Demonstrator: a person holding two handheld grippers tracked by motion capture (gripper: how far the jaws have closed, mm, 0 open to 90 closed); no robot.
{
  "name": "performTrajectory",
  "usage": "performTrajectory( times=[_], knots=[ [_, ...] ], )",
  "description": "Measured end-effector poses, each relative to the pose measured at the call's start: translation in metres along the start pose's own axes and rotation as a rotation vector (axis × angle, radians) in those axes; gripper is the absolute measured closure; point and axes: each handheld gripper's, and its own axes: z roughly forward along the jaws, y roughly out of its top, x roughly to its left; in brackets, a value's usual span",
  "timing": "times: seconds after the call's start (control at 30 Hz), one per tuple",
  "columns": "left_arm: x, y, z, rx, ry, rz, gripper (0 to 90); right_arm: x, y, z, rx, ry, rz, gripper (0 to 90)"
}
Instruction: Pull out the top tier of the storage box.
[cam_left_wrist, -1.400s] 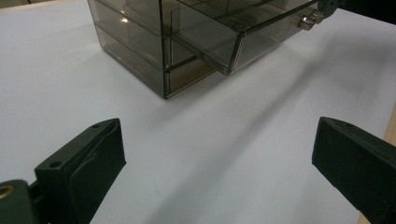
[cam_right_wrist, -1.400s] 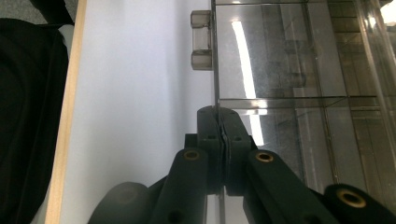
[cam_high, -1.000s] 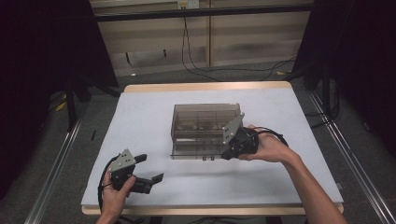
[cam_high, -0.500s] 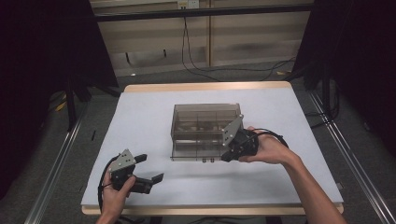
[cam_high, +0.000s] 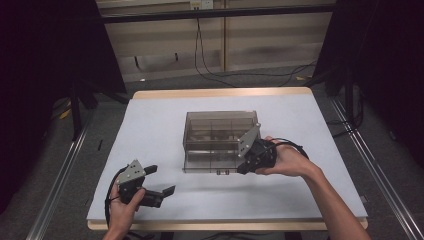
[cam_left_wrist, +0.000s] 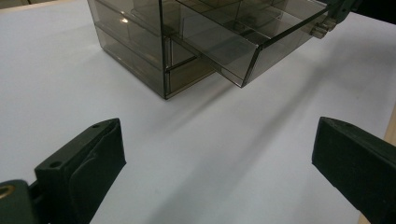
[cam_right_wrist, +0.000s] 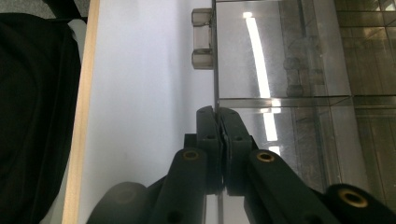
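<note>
A smoky clear plastic drawer box (cam_high: 220, 125) stands mid-table on the white tabletop (cam_high: 150, 130). Its lower drawer (cam_high: 210, 162) is pulled partly out toward me. My right gripper (cam_high: 242, 167) is shut on the drawer's thin front wall (cam_right_wrist: 215, 70), just past the paired handle knobs (cam_right_wrist: 202, 39). In the right gripper view the jaws of the right gripper (cam_right_wrist: 217, 116) pinch that wall edge-on. My left gripper (cam_high: 161, 180) rests open near the front left, apart from the box. The left gripper (cam_left_wrist: 217, 158) faces the box (cam_left_wrist: 135, 42) and the open drawer (cam_left_wrist: 247, 42), with nothing between its jaws.
The table's wooden edge (cam_high: 225, 93) borders the white top. Metal rails (cam_high: 55, 185) run along both sides on the floor. Cables (cam_high: 210, 65) lie on the floor beyond the far edge. Bare white surface lies left of and in front of the box.
The right hand and its gripper have edged slightly toward the near side, keeping hold of the drawer front. The left gripper has stayed put.
</note>
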Motion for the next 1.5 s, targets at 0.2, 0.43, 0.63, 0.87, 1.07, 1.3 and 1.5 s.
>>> performTrajectory(
  times=[0.2,0.43,0.63,0.87,1.07,1.3,1.5],
  knots=[
    [0.0,0.0,0.0,-0.003,0.002,-0.006,2.4,-0.001,-0.003,-0.002,-0.02,-0.038,0.02,75.2],
    [0.0,0.0,0.0,-0.004,0.006,0.001,2.4,0.001,-0.005,-0.01,-0.102,-0.059,0.048,58.7],
    [0.0,0.0,0.0,-0.001,0.005,-0.001,2.4,0.005,-0.015,-0.02,-0.181,-0.112,0.113,44.5],
    [0.0,0.0,0.001,0.002,0.007,0.001,2.4,0.014,-0.03,-0.029,-0.288,-0.194,0.183,31.0],
    [-0.001,0.0,0.001,0.009,0.013,0.001,2.4,0.024,-0.046,-0.036,-0.403,-0.261,0.285,24.3],
    [0.0,0.0,0.001,0.01,0.013,-0.001,2.4,0.031,-0.069,-0.044,-0.45,-0.338,0.374,20.8],
    [0.0,0.0,0.002,0.014,0.017,0.001,2.4,0.039,-0.088,-0.045,-0.506,-0.357,0.457,23.1]
  ],
)
